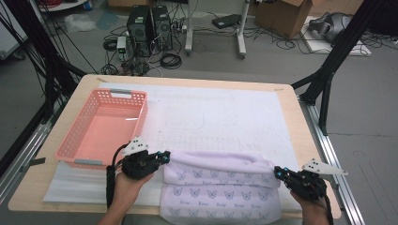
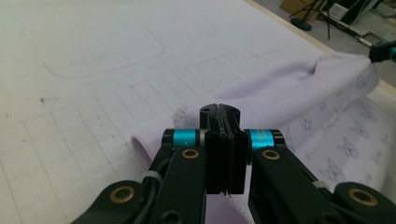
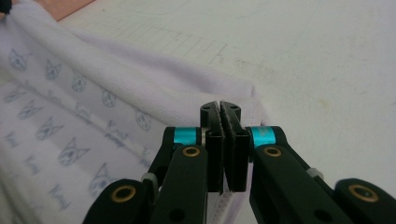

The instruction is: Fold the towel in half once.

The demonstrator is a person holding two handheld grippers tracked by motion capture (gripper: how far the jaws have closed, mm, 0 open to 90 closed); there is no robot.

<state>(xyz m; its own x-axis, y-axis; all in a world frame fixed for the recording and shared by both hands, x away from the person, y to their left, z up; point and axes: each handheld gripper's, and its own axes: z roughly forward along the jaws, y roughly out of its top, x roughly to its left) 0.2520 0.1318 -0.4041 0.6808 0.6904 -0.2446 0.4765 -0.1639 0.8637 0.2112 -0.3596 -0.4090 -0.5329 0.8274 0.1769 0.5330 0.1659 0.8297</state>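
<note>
Pinching the towel at both ends, our left gripper and right gripper are clamped shut on it. We see a pink basket just beside the left gripper; nothing lies in it.

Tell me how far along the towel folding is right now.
Done: the lilac towel already lies doubled at the table's near edge. In hand: the left hand-held gripper and right hand-held gripper each pinch an end of its raised fold. Left: probably laying that fold flat, perhaps folding again; the pink basket holds nothing yet.
</note>
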